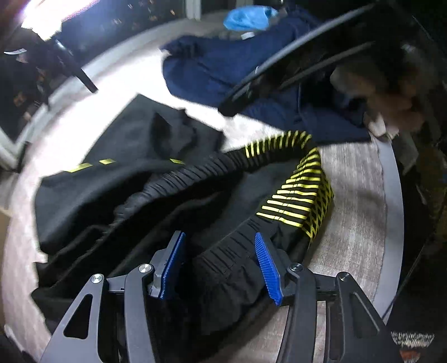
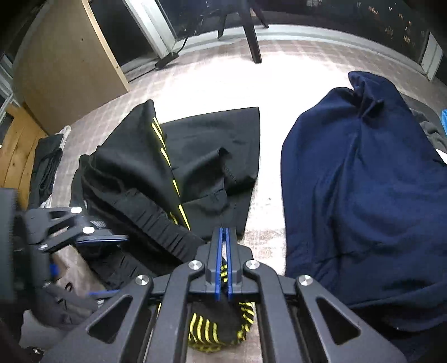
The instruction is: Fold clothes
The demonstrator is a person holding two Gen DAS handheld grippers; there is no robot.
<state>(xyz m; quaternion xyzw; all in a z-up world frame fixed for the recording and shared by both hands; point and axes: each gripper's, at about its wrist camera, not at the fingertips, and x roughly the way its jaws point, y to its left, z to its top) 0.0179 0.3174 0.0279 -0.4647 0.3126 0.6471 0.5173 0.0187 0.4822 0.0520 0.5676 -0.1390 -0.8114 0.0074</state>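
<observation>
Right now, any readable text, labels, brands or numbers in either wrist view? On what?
None readable.
Black shorts: only yellow stripes, no lettering.
Navy garment: a small white tag shows in the left wrist view, too blurred to read.
Blue item at the far edge: nothing legible.
Patterned patch at the lower right corner of the left wrist view: too blurred to tell if it is text.

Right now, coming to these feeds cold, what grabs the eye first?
The yellow-striped waistband of the black shorts, mid-table, stands out most; the right gripper is shut on its striped end, while the left gripper straddles the band, open. Next is the big navy garment heaped to the right of the shorts.
</observation>
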